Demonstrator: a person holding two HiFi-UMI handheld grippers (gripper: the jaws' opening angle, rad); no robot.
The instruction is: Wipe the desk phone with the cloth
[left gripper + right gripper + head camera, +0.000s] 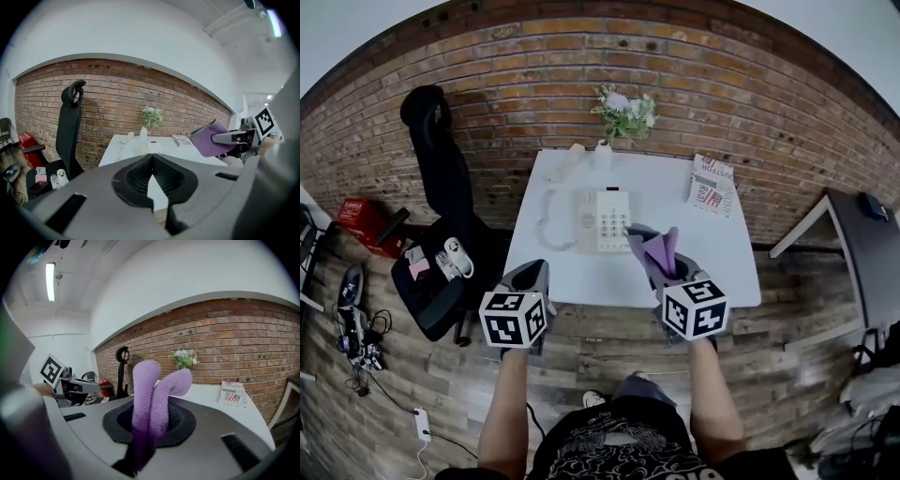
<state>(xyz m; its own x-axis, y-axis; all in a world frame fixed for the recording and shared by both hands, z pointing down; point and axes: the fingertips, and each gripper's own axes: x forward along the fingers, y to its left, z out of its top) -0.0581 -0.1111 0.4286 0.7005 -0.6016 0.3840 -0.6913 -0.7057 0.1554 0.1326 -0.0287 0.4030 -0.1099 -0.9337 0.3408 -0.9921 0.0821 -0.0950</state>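
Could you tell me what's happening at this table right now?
A person stands at the white table with a tool in each hand. The right tool is shut on a purple cloth, held up close to the desk phone. The left tool is shut and empty, near the table's front edge. Wiping does not look to have begun.

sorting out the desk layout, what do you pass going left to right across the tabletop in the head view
handset → desk phone → purple cloth → magazine
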